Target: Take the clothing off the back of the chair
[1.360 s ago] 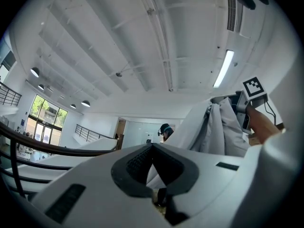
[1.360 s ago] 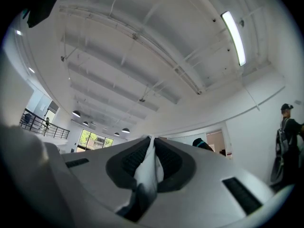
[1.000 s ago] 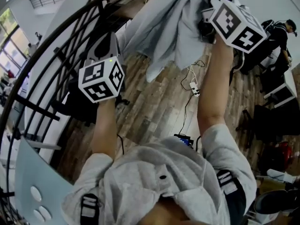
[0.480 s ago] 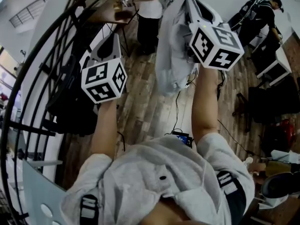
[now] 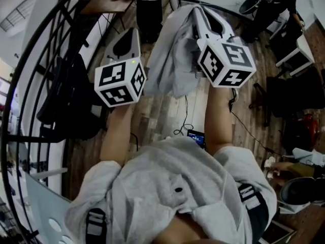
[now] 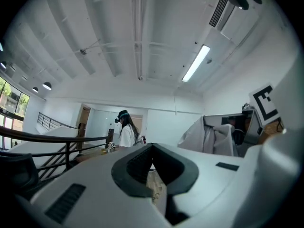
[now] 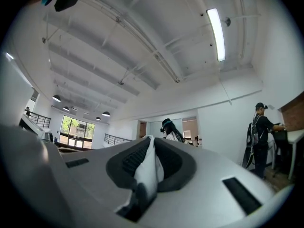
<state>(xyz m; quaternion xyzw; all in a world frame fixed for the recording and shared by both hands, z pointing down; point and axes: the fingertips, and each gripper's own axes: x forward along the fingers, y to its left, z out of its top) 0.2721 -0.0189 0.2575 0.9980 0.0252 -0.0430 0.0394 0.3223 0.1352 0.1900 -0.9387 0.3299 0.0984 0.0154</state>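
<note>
Now, right tongs [image 7: 149,139]: clamped shut on a fold of the clothing [image 7: 147,170]; held out ahead of me
Left tongs [image 6: 151,148]: jaws together; nothing between them; held out level, with a dark railing [image 6: 52,139] off to their left
Clothing [image 5: 170,60]: pale grey; hangs from my right tongs above the wooden floor [image 5: 162,116]; draped between both tongs

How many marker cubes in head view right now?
2. Left cube on the left gripper, left of centre; right cube on the right gripper, right of centre beside the grey garment. Others may be hidden off-frame.
</note>
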